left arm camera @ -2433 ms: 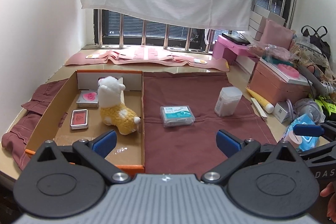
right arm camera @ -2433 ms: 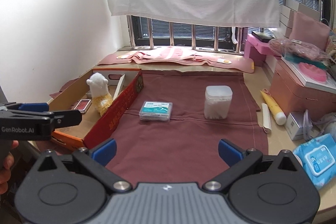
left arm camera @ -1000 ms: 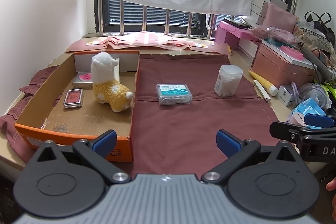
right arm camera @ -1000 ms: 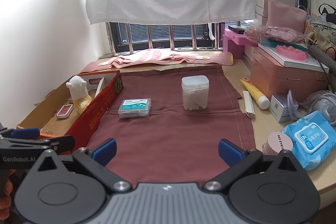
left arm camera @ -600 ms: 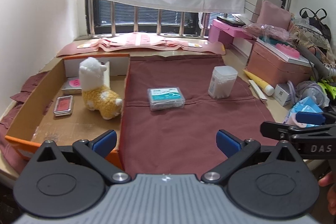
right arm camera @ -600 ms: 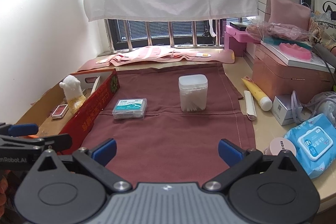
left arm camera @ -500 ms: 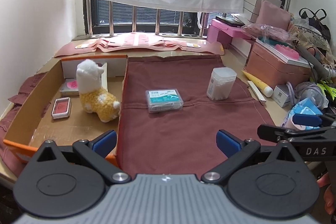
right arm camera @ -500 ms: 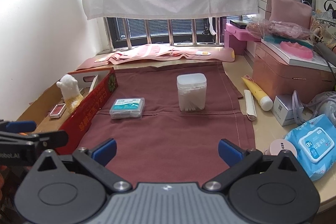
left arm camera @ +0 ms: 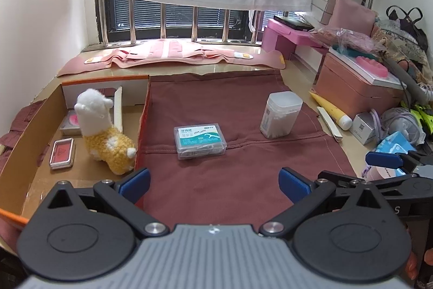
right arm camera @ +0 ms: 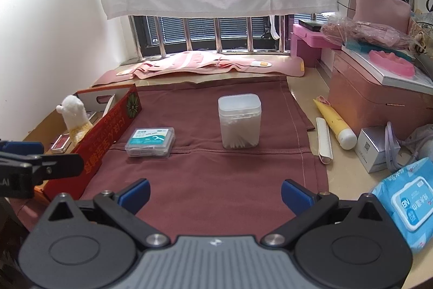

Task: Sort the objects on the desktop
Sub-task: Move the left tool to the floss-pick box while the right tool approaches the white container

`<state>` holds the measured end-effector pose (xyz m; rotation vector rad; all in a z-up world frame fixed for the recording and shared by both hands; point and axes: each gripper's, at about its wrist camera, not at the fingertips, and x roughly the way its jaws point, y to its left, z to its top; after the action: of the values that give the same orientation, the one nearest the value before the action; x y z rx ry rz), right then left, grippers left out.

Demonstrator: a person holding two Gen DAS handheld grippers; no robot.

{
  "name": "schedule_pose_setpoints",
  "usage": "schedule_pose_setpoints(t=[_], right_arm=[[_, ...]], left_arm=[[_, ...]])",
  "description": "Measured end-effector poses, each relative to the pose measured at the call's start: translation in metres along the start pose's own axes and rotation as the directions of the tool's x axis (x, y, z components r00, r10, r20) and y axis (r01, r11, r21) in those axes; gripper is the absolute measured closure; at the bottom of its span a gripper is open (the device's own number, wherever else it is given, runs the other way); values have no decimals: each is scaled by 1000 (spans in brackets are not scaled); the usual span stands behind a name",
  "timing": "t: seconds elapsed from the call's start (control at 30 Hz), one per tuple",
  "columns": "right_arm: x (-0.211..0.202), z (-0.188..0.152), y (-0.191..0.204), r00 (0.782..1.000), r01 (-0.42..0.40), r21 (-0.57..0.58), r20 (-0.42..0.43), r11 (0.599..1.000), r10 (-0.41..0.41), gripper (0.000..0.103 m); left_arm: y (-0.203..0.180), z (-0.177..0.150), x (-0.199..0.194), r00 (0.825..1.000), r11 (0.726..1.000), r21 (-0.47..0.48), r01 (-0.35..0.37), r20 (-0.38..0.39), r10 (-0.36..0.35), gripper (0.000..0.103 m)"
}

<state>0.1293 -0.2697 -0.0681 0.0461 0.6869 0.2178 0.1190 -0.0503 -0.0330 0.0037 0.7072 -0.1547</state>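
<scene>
A clear floss-pick box (left arm camera: 199, 140) (right arm camera: 150, 142) with a teal label lies on the maroon cloth (left arm camera: 230, 188) (right arm camera: 205, 180). To its right stands a clear cotton-swab jar (left arm camera: 281, 114) (right arm camera: 239, 124). The orange cardboard box (left arm camera: 32, 126) (right arm camera: 108, 132) at the left holds a plush alpaca (left arm camera: 104, 130) (right arm camera: 74, 117), a red tin (left arm camera: 61, 153) and a pink-topped tin (left arm camera: 69, 121). My left gripper (left arm camera: 213, 182) is open and empty, short of the floss box. My right gripper (right arm camera: 215, 192) is open and empty, in front of the jar.
Right of the cloth lie a yellow tube (right arm camera: 335, 123), a white stick (right arm camera: 324, 140), a small silver box (right arm camera: 374, 148) and a blue wipes pack (right arm camera: 406, 203). A pink chest (right arm camera: 379, 96) stands behind them. A pink garment (left arm camera: 173, 56) lies along the barred window.
Both grippers have swung and edged in toward the cloth; the floss box and jar look nearer. Nothing on the table has moved, and both grippers stay open.
</scene>
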Motion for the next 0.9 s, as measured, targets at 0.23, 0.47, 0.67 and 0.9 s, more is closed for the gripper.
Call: schedule_pose_setpoints(t=[0.23, 0.47, 0.67, 0.9], right_arm=[[22, 11, -11, 1000, 5, 1, -7, 1000, -5, 0], [51, 26, -21, 1000, 11, -31, -11, 999, -11, 0], [79, 30, -25, 1000, 23, -79, 12, 997, -22, 0], [104, 28, -29, 999, -2, -78, 38, 997, 5, 0]], left_arm=[[-6, 21, 33, 999, 1000, 3, -21, -49, 21, 0], [-9, 44, 73, 994, 996, -36, -76, -83, 73, 0], [-15, 48, 99, 993, 993, -55, -100, -63, 97, 0], [-19, 42, 124, 992, 991, -61, -121, -46, 119, 0]])
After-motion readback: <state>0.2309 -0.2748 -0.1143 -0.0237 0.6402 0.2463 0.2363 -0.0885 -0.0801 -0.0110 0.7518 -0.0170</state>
